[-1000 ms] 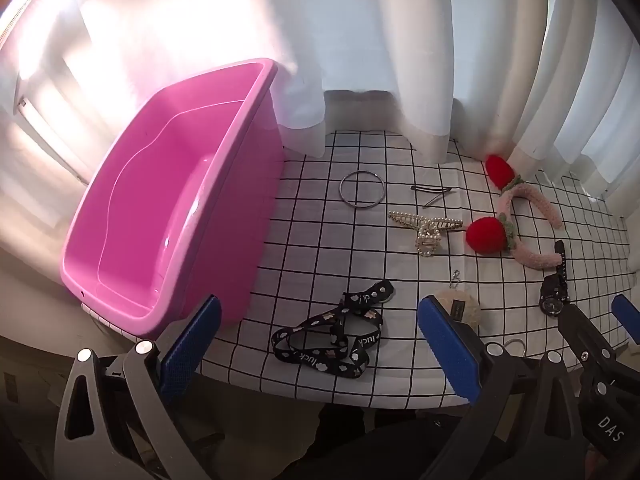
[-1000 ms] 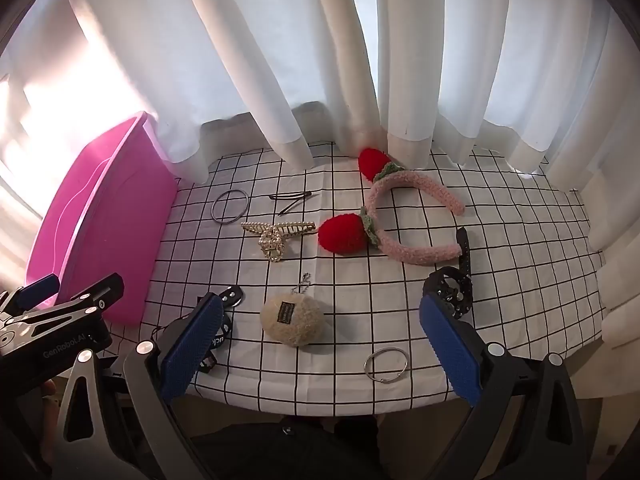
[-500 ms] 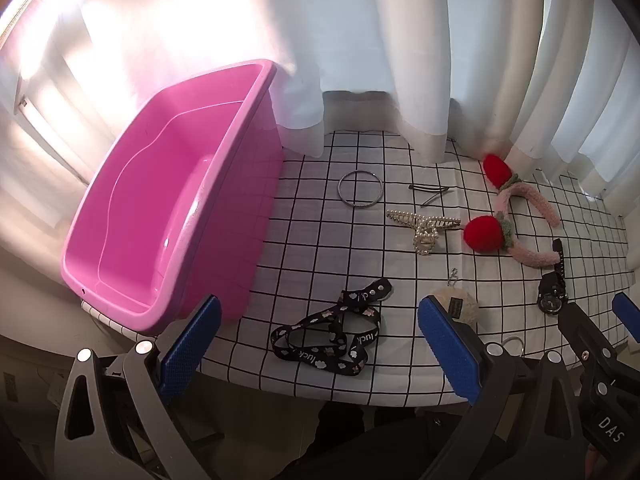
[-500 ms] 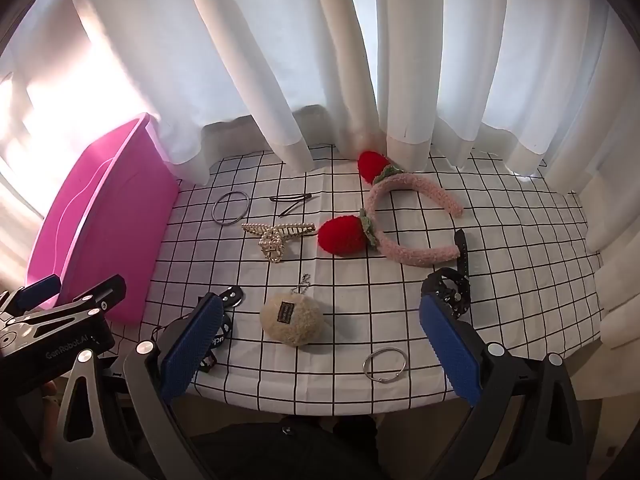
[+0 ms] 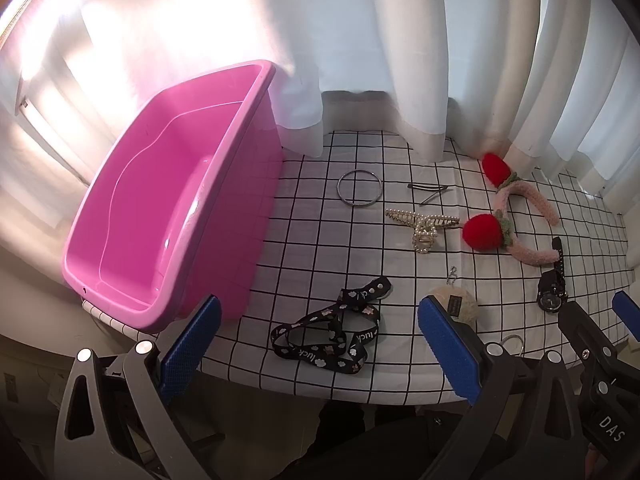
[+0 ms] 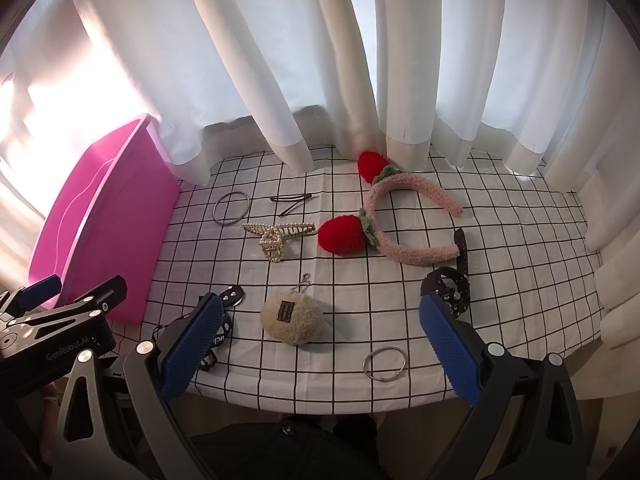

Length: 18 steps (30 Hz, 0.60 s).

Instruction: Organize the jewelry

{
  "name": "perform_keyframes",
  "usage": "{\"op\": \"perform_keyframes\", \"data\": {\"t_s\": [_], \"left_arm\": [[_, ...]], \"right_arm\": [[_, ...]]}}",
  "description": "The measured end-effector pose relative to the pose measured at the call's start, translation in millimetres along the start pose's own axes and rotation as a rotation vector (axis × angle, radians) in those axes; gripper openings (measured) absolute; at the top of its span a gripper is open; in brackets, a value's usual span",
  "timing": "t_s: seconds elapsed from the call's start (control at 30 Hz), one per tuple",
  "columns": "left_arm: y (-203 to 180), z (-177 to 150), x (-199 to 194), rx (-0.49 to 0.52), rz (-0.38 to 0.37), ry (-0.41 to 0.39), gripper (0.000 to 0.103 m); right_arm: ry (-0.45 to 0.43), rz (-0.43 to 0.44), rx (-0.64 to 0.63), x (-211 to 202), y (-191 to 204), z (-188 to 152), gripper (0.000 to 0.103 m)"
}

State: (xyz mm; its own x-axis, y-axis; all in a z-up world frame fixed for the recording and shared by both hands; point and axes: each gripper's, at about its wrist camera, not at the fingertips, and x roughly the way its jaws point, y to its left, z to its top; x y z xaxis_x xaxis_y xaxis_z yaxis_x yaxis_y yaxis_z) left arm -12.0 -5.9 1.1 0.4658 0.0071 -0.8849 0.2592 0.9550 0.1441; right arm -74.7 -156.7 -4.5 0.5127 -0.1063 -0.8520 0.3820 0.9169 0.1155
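Note:
A pink plastic bin (image 5: pixel 168 216) (image 6: pixel 100 232) stands empty at the table's left end. On the checked cloth lie a black printed lanyard (image 5: pixel 332 332), a beige fluffy keychain (image 6: pixel 291 317) (image 5: pixel 460 304), a pearl hair claw (image 6: pixel 276 236) (image 5: pixel 424 228), a pink headband with red strawberries (image 6: pixel 412 216) (image 5: pixel 520 216), a black watch (image 6: pixel 452 280) (image 5: pixel 554 288), a large metal ring (image 5: pixel 359 189) (image 6: pixel 231 207), a small ring (image 6: pixel 384 364) and black hairpins (image 6: pixel 290 202). My left gripper (image 5: pixel 320 348) hangs open near the lanyard at the front edge. My right gripper (image 6: pixel 320 344) hangs open just before the keychain.
White curtains (image 6: pixel 340 60) hang along the back of the table and brush the cloth. The table's front edge (image 6: pixel 320 396) runs just under both grippers. A bare stretch of cloth (image 6: pixel 520 280) lies at the right.
Both views have shifted very slightly; the objects lie where they were and both grippers stay open.

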Motion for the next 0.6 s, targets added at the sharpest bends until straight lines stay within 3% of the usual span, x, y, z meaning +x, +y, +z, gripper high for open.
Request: {"op": "perform_keyframes", "data": {"t_s": [0.6], "left_arm": [[2.2, -1.5, -0.6, -0.002, -0.002, -0.003, 0.097]], "right_arm": [[-0.005, -0.001, -0.001, -1.9, -1.4, 0.1, 0.094]]}}
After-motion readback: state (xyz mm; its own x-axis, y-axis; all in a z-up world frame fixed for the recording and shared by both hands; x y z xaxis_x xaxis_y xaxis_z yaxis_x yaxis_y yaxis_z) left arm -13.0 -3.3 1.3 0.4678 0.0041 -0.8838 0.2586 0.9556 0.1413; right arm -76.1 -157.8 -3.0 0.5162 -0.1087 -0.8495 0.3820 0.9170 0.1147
